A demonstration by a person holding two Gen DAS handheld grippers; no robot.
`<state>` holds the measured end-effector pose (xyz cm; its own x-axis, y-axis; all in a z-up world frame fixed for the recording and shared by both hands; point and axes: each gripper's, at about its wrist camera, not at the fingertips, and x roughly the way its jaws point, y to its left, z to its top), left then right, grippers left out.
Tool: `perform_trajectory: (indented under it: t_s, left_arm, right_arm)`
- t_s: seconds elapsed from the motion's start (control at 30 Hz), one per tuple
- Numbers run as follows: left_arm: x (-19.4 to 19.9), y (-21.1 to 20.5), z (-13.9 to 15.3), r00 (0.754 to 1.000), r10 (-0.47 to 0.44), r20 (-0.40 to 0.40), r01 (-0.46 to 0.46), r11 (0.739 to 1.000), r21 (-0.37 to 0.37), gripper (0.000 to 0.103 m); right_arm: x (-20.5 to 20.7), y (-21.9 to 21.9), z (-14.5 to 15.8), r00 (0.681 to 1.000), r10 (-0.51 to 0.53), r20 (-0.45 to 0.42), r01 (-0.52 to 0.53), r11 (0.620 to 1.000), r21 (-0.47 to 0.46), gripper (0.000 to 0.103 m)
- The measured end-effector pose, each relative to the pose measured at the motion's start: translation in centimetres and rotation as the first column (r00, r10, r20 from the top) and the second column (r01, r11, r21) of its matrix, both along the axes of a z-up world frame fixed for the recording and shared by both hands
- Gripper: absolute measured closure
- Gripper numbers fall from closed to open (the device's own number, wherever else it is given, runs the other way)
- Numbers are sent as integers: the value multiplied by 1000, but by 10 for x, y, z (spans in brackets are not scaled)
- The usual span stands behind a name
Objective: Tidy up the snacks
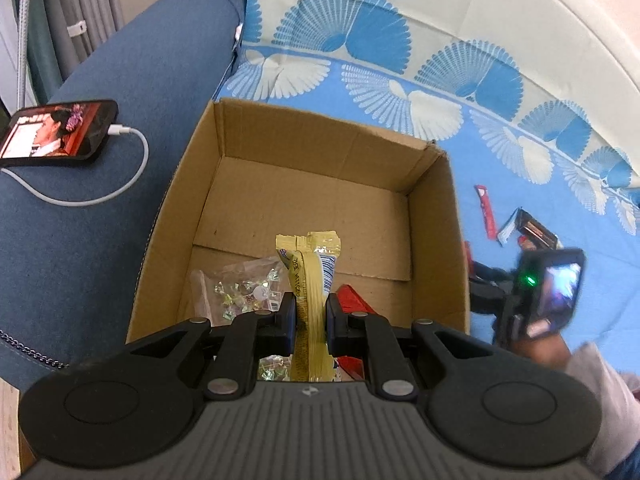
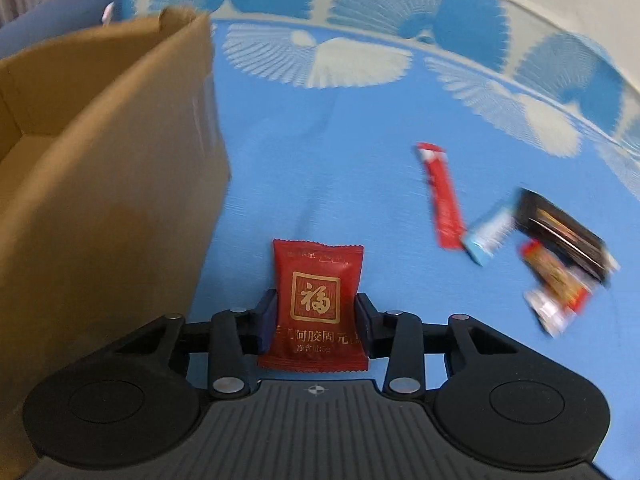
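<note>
Over the box (image 1: 224, 184) my left gripper (image 1: 311, 316) pinched a yellow packet (image 1: 312, 276); my right gripper (image 2: 316, 320) clamped a red sachet (image 2: 316, 300) — some snacks boxed, several (image 2: 444, 196) outside.

A blue sheet (image 1: 500, 216) with white and blue fan shapes covers the bed. Beside it is a soft blue cushion (image 1: 120, 120), and a phone (image 1: 56, 132) lies there, plugged into a white cable (image 1: 132, 168). Grey curtains (image 1: 80, 4) hang behind.

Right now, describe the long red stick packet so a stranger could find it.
On the blue fan-patterned cloth, right of the cardboard box, lies a loose cluster of snacks. The red stick packet is its leftmost, farthest piece: long, narrow, plain red, touching a small light-blue wrapper.
</note>
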<state>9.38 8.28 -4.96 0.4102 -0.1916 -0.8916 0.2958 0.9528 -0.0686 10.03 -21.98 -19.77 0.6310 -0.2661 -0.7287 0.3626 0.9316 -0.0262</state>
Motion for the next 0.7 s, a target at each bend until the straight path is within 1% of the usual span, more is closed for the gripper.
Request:
perform_trajectory:
  t_s: [0.1, 0.17, 0.23, 0.3, 0.37, 0.47, 0.53, 0.63, 0.7]
  left_arm:
    - [-14, 2, 9, 1000, -13, 15, 13, 1000, -12, 87]
    - [-26, 7, 14, 1000, -20, 19, 20, 1000, -20, 87]
    - [-40, 12, 18, 999, -27, 23, 28, 999, -22, 87]
    - [-54, 18, 21, 999, -31, 29, 32, 999, -24, 87]
    - [-71, 26, 23, 999, -35, 33, 36, 999, -30, 87]
    - [-97, 37, 24, 998, -44, 39, 45, 998, -33, 87]
    - [-113, 44, 22, 998, -48, 44, 50, 998, -33, 87]
    - [-135, 55, 21, 997, -50, 53, 52, 998, -40, 87]
    - [-149, 62, 21, 997, -52, 65, 55, 997, -45, 87]
  right_arm:
    - [-49, 4, 30, 996, -65, 66, 63, 998, 29, 61]
    - [-91, 11, 55, 989, -98, 107, 92, 994, 65, 61]
    - [-129, 25, 77, 986, -94, 134, 86, 994, 67, 60]
    - [-167, 49, 98, 985, -64, 159, 53, 996, 73, 60]
    - [-196, 71, 114, 983, -38, 180, 22, 996, 89, 60]
    - [-227, 107, 133, 976, 12, 218, -38, 993, 113, 60]
    - [-237, 127, 143, 970, 55, 235, -87, 988, 126, 60]
    - [-249, 159, 151, 961, 127, 247, -153, 984, 90, 59]
    - [-253, 172, 150, 960, 155, 234, -177, 981, 76, 59]
